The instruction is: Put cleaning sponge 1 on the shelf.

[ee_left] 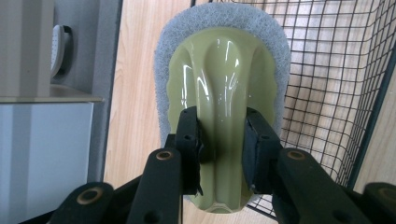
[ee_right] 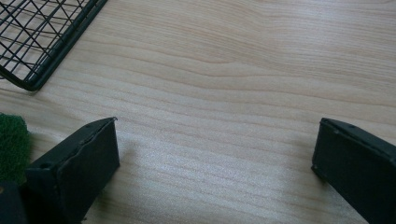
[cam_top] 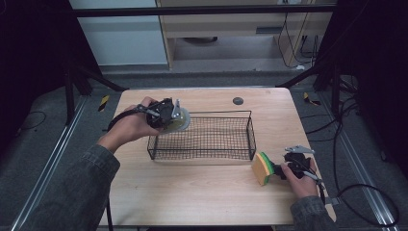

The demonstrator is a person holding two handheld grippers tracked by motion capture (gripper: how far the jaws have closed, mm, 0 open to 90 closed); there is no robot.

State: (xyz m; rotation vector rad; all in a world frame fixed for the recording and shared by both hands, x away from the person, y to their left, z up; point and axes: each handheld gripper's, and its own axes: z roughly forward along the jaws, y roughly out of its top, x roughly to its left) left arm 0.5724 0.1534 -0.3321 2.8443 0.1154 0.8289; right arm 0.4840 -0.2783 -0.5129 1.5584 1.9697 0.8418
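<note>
Left gripper (ee_left: 220, 140) clamps the green-handled scrubber (ee_left: 224, 88) at the wire basket's (cam_top: 204, 139) left end; right gripper (ee_right: 215, 154), fingers spread, beside a sponge (cam_top: 263, 168)

Count: 1 black wire basket (cam_top: 202, 137), 1 olive-green scrubber with a grey pad (ee_left: 224, 93), 1 yellow-and-green sponge (cam_top: 263, 168), 1 wooden table (cam_top: 192, 192). 2 handheld grippers: left gripper (cam_top: 166, 114), right gripper (cam_top: 293, 161). 1 small dark round disc (cam_top: 237, 100) on the tabletop.
</note>
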